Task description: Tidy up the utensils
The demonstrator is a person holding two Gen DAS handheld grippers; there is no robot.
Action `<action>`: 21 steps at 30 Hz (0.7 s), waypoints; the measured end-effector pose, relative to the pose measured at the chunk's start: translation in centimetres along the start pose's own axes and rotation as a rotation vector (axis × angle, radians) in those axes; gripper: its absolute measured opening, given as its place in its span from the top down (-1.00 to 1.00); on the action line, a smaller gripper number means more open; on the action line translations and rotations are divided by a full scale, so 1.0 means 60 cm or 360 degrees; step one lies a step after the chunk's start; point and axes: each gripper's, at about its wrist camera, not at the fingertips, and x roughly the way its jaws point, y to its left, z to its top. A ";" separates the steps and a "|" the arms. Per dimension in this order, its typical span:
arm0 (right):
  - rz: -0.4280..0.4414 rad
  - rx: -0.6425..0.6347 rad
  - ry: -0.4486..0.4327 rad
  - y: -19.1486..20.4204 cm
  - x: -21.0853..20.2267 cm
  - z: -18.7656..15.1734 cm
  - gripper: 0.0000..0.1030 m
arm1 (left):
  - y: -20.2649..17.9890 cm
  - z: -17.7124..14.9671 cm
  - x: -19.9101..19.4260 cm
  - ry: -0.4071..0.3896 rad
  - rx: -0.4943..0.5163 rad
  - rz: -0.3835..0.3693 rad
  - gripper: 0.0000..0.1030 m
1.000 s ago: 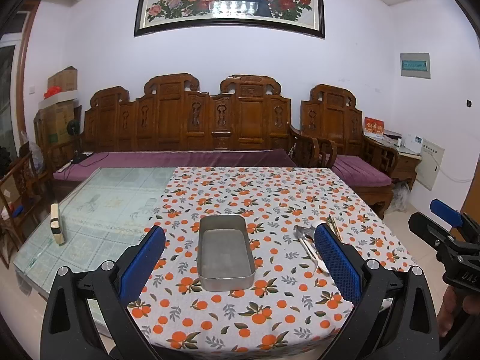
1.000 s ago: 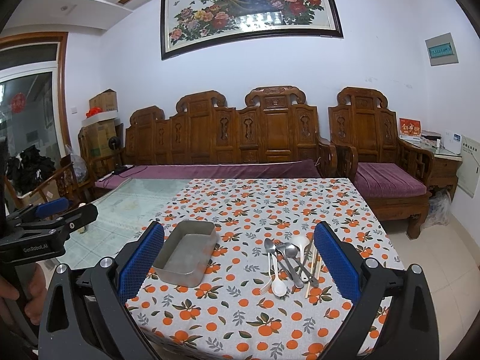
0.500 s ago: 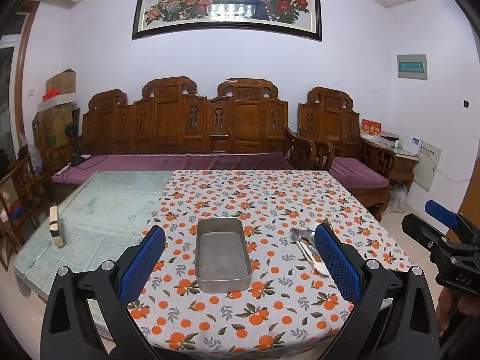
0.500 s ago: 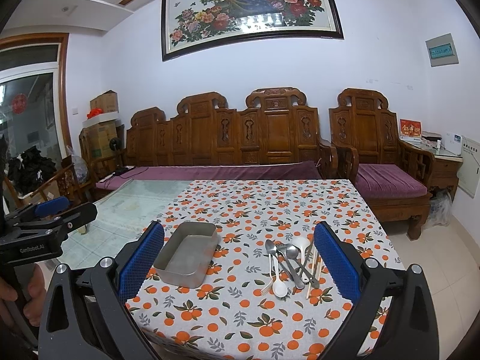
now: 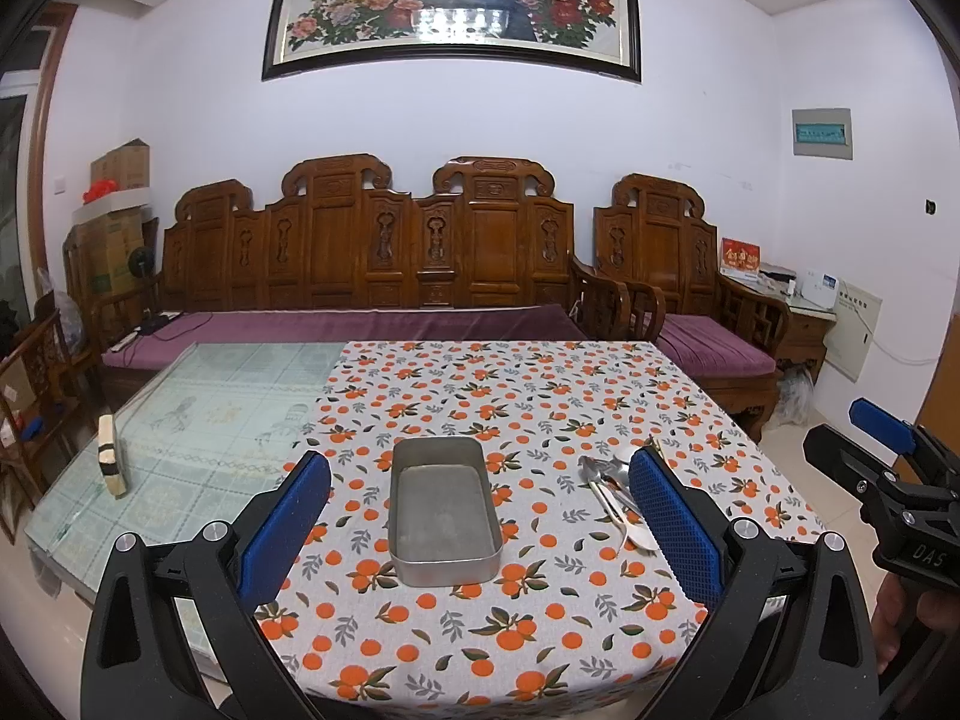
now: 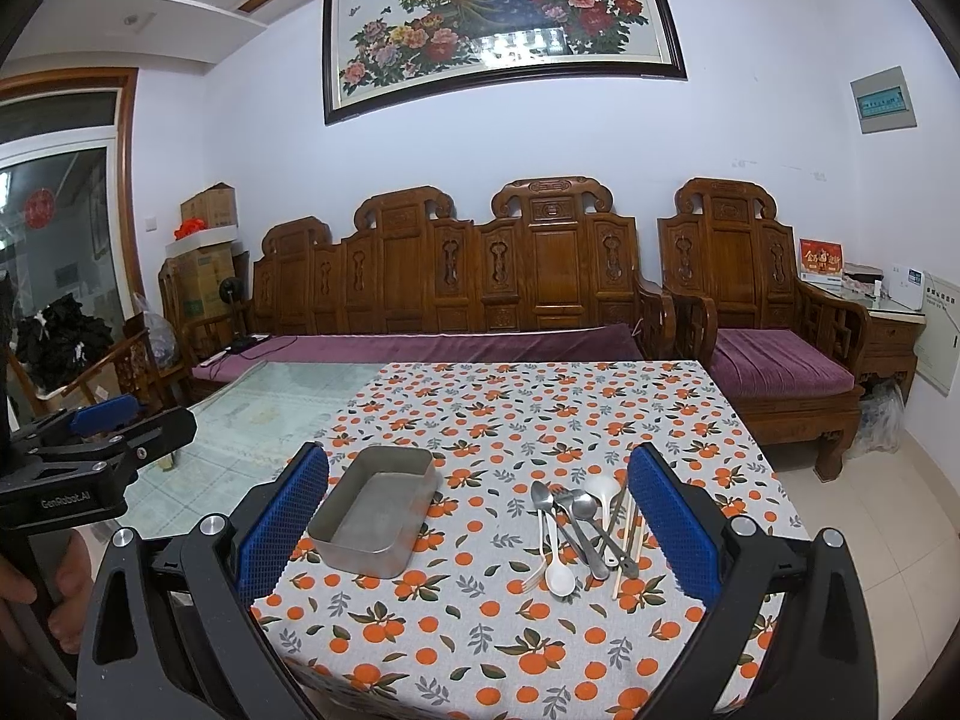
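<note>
Above the metal tray (image 5: 444,513), left gripper (image 5: 480,531) slightly higher than before.

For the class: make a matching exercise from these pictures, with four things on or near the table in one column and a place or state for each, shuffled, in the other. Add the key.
Things
1. metal tray
2. utensil pile
3. left gripper
4. small block

Places or states
A. on the bare glass tabletop, left of the cloth
B. lying loose on the cloth, right of the tray
C. empty, on the orange-print cloth
D. open, fingers wide apart, holding nothing

Pairs: 1-C, 2-B, 3-D, 4-A
</note>
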 end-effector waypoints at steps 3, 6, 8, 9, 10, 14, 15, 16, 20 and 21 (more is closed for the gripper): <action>0.0000 0.0001 0.0000 0.000 0.000 0.001 -0.95 | 0.001 0.000 0.000 0.0004 -0.0001 -0.0004 -0.87; -0.0001 0.0001 0.0000 0.000 0.000 -0.001 -0.95 | 0.001 0.000 0.002 0.0014 0.0001 -0.0010 -0.87; -0.0004 0.0003 0.0007 -0.002 0.002 0.000 -0.95 | 0.002 -0.001 0.006 0.0025 0.0003 -0.0013 -0.87; -0.0006 0.0003 0.0011 -0.002 0.004 0.000 -0.95 | 0.003 -0.002 0.010 0.0033 0.0003 -0.0015 -0.87; -0.0011 0.0003 0.0017 -0.005 0.007 -0.002 -0.95 | 0.003 -0.003 0.015 0.0042 0.0002 -0.0018 -0.87; 0.0005 0.0006 0.0076 -0.016 0.036 -0.014 -0.95 | 0.003 -0.009 0.041 0.0095 0.0009 -0.0035 -0.87; 0.0010 0.0002 0.0091 -0.020 0.045 -0.015 -0.95 | 0.002 -0.012 0.049 0.0108 0.0017 -0.0037 -0.87; 0.0010 -0.0006 0.0105 -0.024 0.054 -0.018 -0.95 | 0.001 -0.014 0.055 0.0117 0.0024 -0.0039 -0.87; -0.0008 -0.0069 0.0135 -0.031 0.087 -0.015 -0.92 | 0.001 -0.023 0.084 0.0160 0.0024 -0.0056 -0.87; -0.0005 -0.0077 0.0143 -0.033 0.093 -0.013 -0.91 | 0.000 -0.026 0.090 0.0172 0.0027 -0.0055 -0.87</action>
